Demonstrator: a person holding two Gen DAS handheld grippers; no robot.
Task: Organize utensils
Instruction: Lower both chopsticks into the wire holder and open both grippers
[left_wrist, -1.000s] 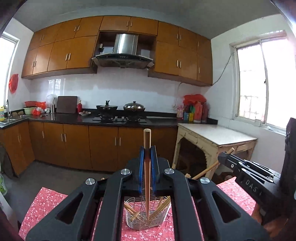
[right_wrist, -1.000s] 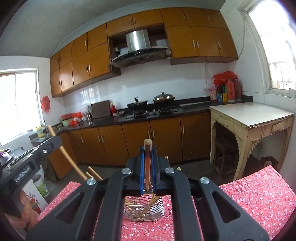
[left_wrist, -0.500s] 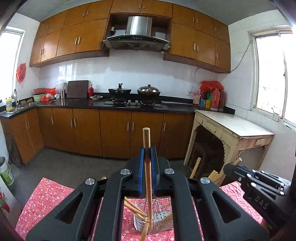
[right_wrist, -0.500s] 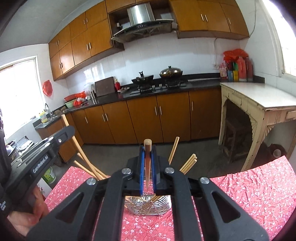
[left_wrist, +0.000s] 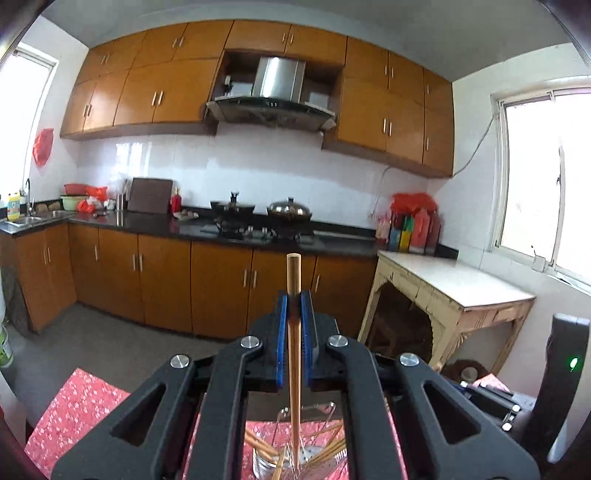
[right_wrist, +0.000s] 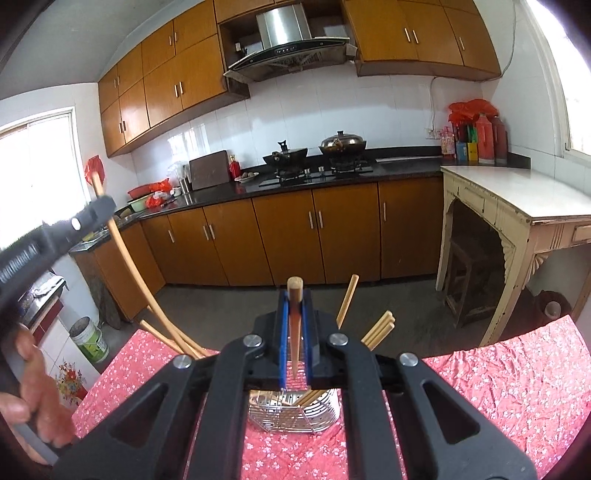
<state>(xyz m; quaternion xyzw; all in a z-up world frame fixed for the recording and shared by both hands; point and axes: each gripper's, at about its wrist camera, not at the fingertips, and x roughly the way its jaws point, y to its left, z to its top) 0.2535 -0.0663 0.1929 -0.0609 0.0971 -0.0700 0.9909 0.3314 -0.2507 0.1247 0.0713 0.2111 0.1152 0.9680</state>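
It's a kitchen of orange-brown cabinets (right_wrist: 332, 229) under a black counter, with a steel range hood (left_wrist: 277, 86) above two pots on the stove and a worn cream side table (right_wrist: 517, 206) by the window. In front of all that is a tabletop spread with a red flowered cloth (right_wrist: 498, 387).

On that cloth sits a wire utensil basket (right_wrist: 291, 413), well in from the cloth's far edge. Several wooden chopsticks (right_wrist: 378, 328) lean out of it at loose angles, some fanning right, a couple tilting left.

The right claw (right_wrist: 294, 332) hangs just above the basket's near side, its blue pads pressed shut on one upright chopstick (right_wrist: 294, 295); the blunt top pokes above the pads and the thin end points down towards the basket's mouth. Whether the tip touches anything inside is hidden behind the claw.

The left claw (left_wrist: 293, 332) is likewise clamped on a chopstick of its own (left_wrist: 293, 280), held nearly vertical. That stick runs down between the black linkage arms with its tip inside the basket (left_wrist: 303, 443), among the sticks already lying there.

From the right camera, the left claw's body (right_wrist: 55, 236) shows at the left edge of the tabletop, the person's hand (right_wrist: 33, 398) wrapped around its handle, its long chopstick slanting down towards the basket.
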